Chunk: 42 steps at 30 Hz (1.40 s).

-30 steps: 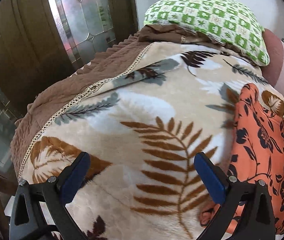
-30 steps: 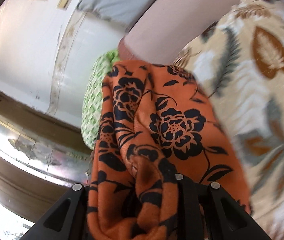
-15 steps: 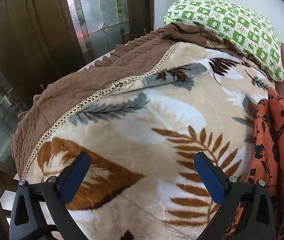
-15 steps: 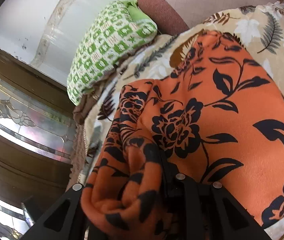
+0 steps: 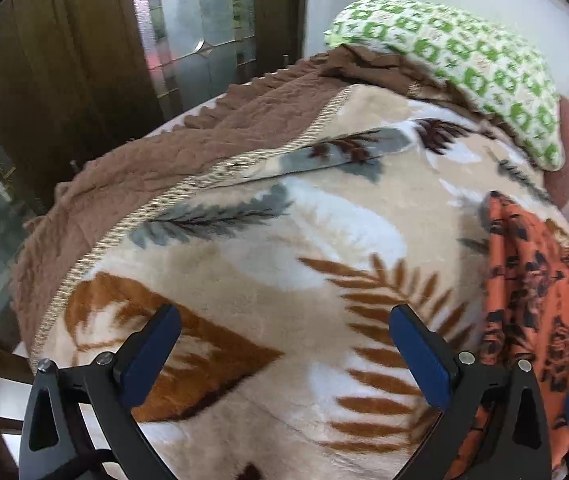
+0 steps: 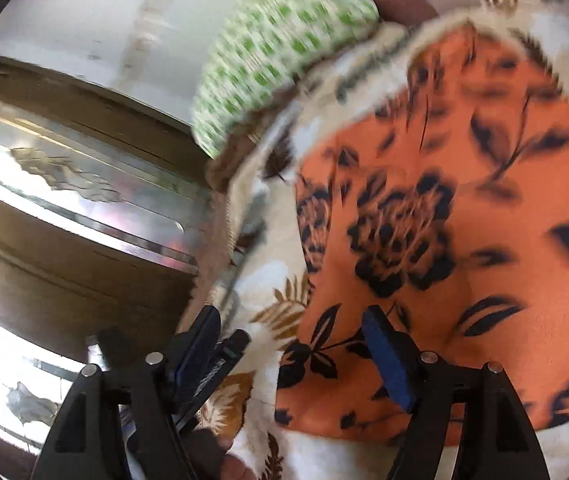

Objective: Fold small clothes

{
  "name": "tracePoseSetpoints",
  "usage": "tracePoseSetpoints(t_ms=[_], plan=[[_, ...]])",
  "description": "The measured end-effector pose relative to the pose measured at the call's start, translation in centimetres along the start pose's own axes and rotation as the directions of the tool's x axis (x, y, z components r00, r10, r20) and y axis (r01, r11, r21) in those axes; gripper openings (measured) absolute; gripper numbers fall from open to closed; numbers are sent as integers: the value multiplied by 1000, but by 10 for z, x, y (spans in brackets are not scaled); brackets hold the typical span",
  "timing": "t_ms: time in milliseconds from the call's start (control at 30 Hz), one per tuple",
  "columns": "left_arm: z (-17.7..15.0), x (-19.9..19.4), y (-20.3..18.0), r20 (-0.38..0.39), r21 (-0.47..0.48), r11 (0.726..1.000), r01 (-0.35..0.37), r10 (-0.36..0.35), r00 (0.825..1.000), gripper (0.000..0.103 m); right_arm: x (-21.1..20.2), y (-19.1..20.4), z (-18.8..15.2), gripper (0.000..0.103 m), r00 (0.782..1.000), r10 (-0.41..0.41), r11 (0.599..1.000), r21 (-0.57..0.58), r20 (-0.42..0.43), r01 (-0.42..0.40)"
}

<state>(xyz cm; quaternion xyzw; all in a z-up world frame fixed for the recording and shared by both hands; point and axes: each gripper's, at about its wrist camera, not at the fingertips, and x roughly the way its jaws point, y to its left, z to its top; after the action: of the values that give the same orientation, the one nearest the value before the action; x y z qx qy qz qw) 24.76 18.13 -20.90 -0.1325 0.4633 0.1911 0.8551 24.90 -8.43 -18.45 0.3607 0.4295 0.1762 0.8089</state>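
orange floral garment (image 6: 444, 208) on blanket (image 5: 244, 280)

One garment (image 6: 436, 216) is present: a small piece of orange cloth printed with black flowers, leaves and thin stems. It lies on a cream leaf-patterned blanket (image 5: 268, 248), spread mostly flat, with a large black rose near its middle in the right wrist view. Its left edge is bunched into narrow folds. In the left wrist view the same garment (image 5: 540, 312) appears at the right side of the blanket as a rumpled, upright-looking fold with a pointed upper end. Both views are motion-blurred, so fine seams cannot be made out.
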Motion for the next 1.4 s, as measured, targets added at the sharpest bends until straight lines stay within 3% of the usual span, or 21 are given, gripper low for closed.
tracePoseSetpoints(t_ms=[133, 267, 300, 367, 433, 467, 600, 767, 900, 1000, 1233, 1300, 1400], plan=[[-6, -15, -18, 32, 41, 992, 118, -120, 992, 103, -51, -32, 17, 75, 983, -150, 986, -62, 109, 157], [-17, -27, -53, 34, 160, 967, 199, -207, 978, 103, -59, -76, 17, 57, 983, -178, 984, 18, 47, 177], [-21, -27, -62, 29, 195, 962, 192, -202, 979, 103, -55, -80, 15, 45, 979, -198, 980, 3, 38, 198], [-29, -21, -79, 17, 265, 955, 136, -145, 989, 103, -47, -89, 7, 34, 965, -261, 963, -62, -3, 261], [-39, -4, -94, -1, 342, 940, 9, -9, 1000, 103, -43, -97, 4, 32, 965, -262, 963, -70, -18, 260], [-41, 2, -94, -12, 349, 937, -15, 20, 1000, 103, -42, -101, 3, 28, 967, -256, 965, -67, -16, 254], [-39, 12, -87, -41, 295, 955, -12, 25, 999, 103, -42, -114, -3, 23, 973, -231, 969, -91, 4, 230], [-39, -8, -91, 54, 289, 956, -49, 35, 998, 103, -56, -105, 2, 22, 972, -235, 963, -138, -8, 232], [-42, -28, -102, 140, 309, 949, -58, 14, 990, 103, -70, -73, 25, 26, 954, -277, 924, -242, 112, 296], [-46, -32, -112, 157, 341, 939, -56, 2, 988, 103, -61, -66, 55, 26, 943, -307, 912, -243, 131, 331], [-49, -21, -122, 160, 375, 925, -62, 1, 987, 103, 10, -100, 98, 26, 907, -420, 892, -197, -22, 408], [-49, -18, -121, 156, 378, 924, -57, -3, 988, 103, 18, -106, 99, 26, 910, -415, 891, -207, -7, 405], [-50, -17, -121, 154, 382, 922, -57, -3, 988, 103, 21, -96, 102, 26, 889, -457, 867, -232, -18, 441]])
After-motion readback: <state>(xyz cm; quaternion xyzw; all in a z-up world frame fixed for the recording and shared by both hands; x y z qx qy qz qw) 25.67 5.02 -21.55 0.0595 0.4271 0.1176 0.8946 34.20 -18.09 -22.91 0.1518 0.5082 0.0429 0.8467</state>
